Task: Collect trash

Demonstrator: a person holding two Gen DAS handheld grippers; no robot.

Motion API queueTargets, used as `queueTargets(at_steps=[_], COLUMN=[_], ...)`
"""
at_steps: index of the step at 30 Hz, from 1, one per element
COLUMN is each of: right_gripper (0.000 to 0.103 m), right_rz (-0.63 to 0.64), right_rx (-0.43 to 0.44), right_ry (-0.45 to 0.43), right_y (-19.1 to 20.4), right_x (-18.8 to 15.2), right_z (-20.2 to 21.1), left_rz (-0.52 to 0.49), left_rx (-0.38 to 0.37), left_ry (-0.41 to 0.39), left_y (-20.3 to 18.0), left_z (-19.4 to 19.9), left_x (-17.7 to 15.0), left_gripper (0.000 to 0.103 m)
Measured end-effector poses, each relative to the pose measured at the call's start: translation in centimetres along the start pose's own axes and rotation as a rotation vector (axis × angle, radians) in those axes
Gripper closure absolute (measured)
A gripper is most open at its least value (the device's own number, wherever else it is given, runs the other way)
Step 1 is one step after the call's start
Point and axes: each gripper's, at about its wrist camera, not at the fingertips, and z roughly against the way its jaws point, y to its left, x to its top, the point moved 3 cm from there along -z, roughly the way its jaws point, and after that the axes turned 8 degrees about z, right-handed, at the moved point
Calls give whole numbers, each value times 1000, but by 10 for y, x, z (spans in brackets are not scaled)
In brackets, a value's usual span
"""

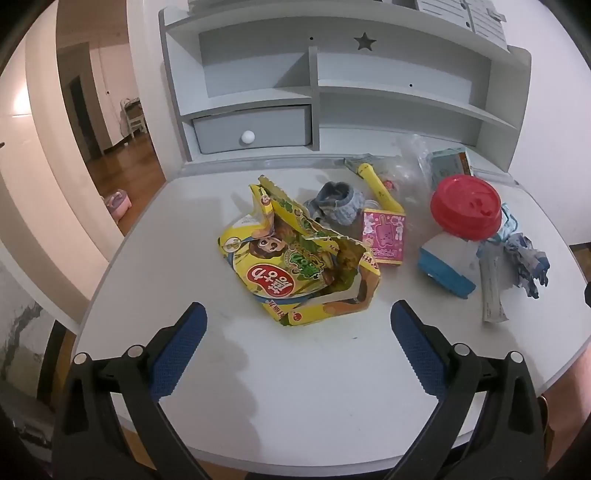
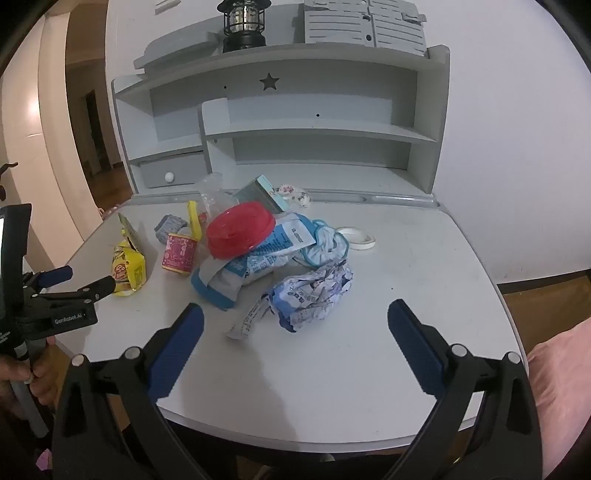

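A heap of trash lies on a white desk (image 1: 288, 387). A torn yellow snack bag (image 1: 303, 266) sits just beyond my left gripper (image 1: 299, 314), which hangs open and empty above the desk. A pink packet (image 1: 384, 236), a red lid (image 1: 465, 206), a blue-and-white pouch (image 1: 447, 269) and a yellow stick (image 1: 376, 184) lie further right. My right gripper (image 2: 295, 314) is open too, with crumpled printed paper (image 2: 314, 295) just ahead of it. The red lid (image 2: 240, 229), the yellow bag (image 2: 129, 266) and the left gripper (image 2: 79, 282) show in the right wrist view.
A grey shelf unit (image 1: 314, 92) with a small drawer (image 1: 251, 133) stands at the desk's back. A roll of white tape (image 2: 356, 236) lies right of the heap. A lantern (image 2: 243, 22) sits on top of the shelf. An open doorway and wooden floor lie to the left.
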Motion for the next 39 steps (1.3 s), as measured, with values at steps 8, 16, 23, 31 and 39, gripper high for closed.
queueTargets(at_steps=[8, 16, 23, 31, 39], right_gripper=[7, 7, 7, 7, 7], right_rz=[4, 10, 12, 13, 13], right_rx=[0, -5, -7, -6, -4], right_ry=[-1, -4, -7, -11, -11], right_y=[0, 2, 3, 4, 4], right_x=[0, 0, 0, 0, 0], right_z=[0, 0, 1, 2, 3], left_rz=[-2, -5, 2, 0, 2], left_rx=[-3, -4, 0, -4, -4], left_ry=[8, 10, 16, 15, 15], left_y=[0, -1, 0, 1, 2], left_z=[-1, -1, -2, -3, -3], left_x=[-2, -2, -2, -1, -1], left_gripper=[6, 6, 6, 6, 6])
